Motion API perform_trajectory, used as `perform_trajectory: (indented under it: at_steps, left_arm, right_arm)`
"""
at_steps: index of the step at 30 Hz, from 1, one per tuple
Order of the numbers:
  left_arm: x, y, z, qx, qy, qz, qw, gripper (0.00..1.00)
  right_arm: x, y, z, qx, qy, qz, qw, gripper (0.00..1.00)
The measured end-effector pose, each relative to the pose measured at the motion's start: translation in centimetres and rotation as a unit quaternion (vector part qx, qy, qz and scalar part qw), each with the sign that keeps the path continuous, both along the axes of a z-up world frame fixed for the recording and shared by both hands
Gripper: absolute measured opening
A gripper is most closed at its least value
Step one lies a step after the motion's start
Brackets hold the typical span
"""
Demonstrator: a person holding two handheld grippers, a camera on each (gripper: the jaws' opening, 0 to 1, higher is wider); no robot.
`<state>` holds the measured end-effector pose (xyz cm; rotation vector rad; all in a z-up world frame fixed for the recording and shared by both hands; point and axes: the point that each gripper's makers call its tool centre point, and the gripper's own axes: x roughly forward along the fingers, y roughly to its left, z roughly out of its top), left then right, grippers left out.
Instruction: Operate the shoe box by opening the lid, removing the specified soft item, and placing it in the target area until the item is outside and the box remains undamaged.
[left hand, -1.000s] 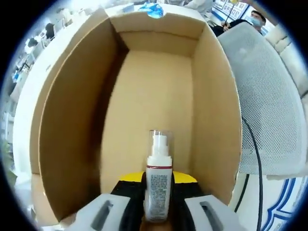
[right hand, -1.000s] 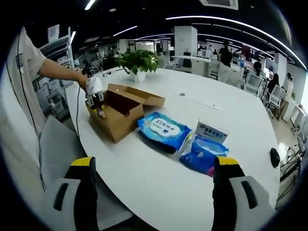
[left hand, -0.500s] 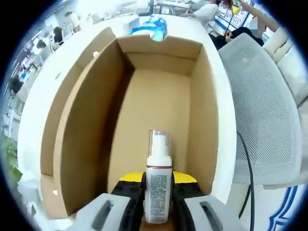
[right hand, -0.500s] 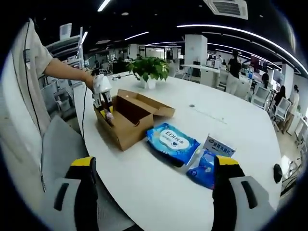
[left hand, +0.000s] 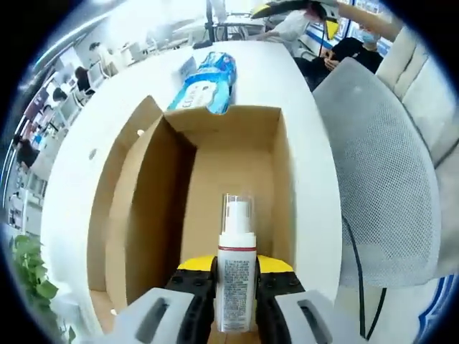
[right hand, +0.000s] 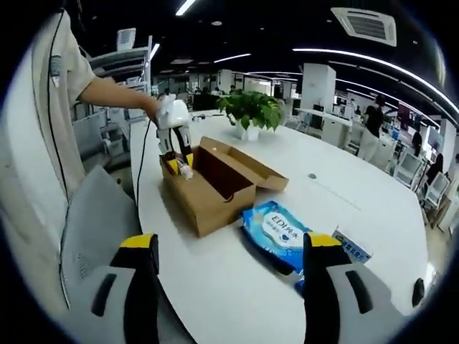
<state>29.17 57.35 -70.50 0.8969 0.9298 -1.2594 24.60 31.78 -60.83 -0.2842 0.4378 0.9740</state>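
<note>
Above the open box (left hand: 215, 208) your left claw (left hand: 235, 301) is clamped on a small white spray bottle (left hand: 236, 272), one jaw on each side of its body. The bottle's long axis runs along the jaws, its clear cap pointing forward, away from the camera and toward the brown floor of the box. In the right gripper view the same bottle (right hand: 186, 170) sits in that claw (right hand: 178, 159) at the near end of the box (right hand: 215, 183), roughly level with the rim; you cannot tell from there whether it is fully clear of the walls. The box lies on the white worktop (right hand: 215, 287) with its lid folded back on the far side. A blue wipes pack (right hand: 278, 228) lies just beside the box's other end, flat on the worktop, and it also appears past the far wall in the left gripper view (left hand: 208, 72). A potted plant (right hand: 252, 111) stands further back. Your right claw (right hand: 224, 287) hangs well apart from all this, jaws spread wide and holding nothing. A grey mesh chair (left hand: 380, 165) stands beside the worktop.
</note>
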Motion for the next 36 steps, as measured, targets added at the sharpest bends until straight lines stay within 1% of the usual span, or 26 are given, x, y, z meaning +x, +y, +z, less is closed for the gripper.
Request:
perform_trajectory:
  at_steps: [4,12,15,17,19,21,31,36]
  left_arm:
    - [-0.6,-1.5,1.3,-0.023,-0.002,-0.009,0.9997,0.19]
    - [-2.2,-4.0,3.1,-0.051,-0.005,-0.040,0.9979,0.19]
    - [-2.5,-4.8,3.8,-0.062,-0.008,-0.047,0.9969,0.19]
    - [-2.6,-5.2,4.0,-0.067,-0.008,-0.049,0.9965,0.19]
    - [-2.8,-6.0,4.5,-0.081,-0.008,-0.054,0.9952,0.19]
    - [-2.9,-6.6,4.8,-0.091,-0.008,-0.058,0.9941,0.19]
    - [-3.9,-8.8,5.6,-0.128,-0.004,-0.067,0.9895,0.19]
    - [-4.7,-10.1,6.0,-0.151,0.000,-0.074,0.9857,0.19]
  right_arm:
    - [-0.2,1.4,0.1,0.007,-0.003,0.017,0.9998,0.71]
    - [-0.6,4.3,0.3,0.017,-0.010,0.050,0.9986,0.63]
    - [-0.7,5.4,0.5,0.022,-0.014,0.062,0.9977,0.59]
    - [-0.6,6.1,0.4,0.018,-0.020,0.072,0.9971,0.55]
    - [-0.7,6.7,0.5,0.018,-0.022,0.079,0.9965,0.51]
    - [-0.9,7.5,0.5,0.023,-0.022,0.088,0.9956,0.50]
    - [-1.2,9.5,0.3,0.025,-0.023,0.113,0.9931,0.43]
    - [-1.3,10.5,0.2,0.023,-0.025,0.125,0.9916,0.41]
